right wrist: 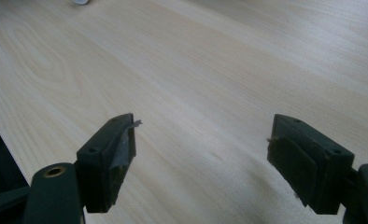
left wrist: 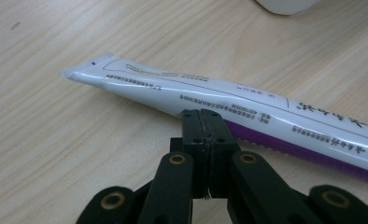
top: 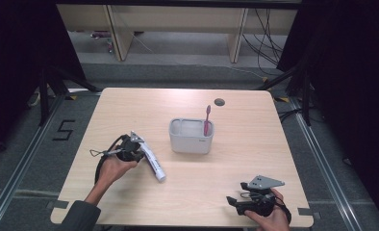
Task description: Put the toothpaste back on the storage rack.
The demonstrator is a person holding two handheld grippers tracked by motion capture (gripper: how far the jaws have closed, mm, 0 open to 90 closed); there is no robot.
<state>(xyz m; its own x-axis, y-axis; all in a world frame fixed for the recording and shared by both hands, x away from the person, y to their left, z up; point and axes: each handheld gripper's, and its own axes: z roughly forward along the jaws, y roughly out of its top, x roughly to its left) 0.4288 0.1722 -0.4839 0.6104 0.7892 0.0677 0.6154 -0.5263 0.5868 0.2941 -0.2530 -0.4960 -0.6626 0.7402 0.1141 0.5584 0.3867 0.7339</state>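
From above, we see our left gripper [top: 138, 153] right against the upper end of the white toothpaste tube [top: 154, 162], which lies slanted on the wooden table [top: 130, 110]. Just beyond the tube's far side stands the grey holder [top: 191, 142] with a red toothbrush [top: 207, 120] upright in it. Our right gripper [top: 232, 201] rests low on the table, well apart from the tube.

Over to the left gripper view: jaws pressed flat together, nothing between them, their tips at the tube's [left wrist: 229, 109] near edge; whether they touch it, we cannot tell. The crimped end lies up and left of the tips.

Now the right gripper view: jaws spread wide over bare wood [right wrist: 196, 70], gripper [right wrist: 201, 135] holding nothing.
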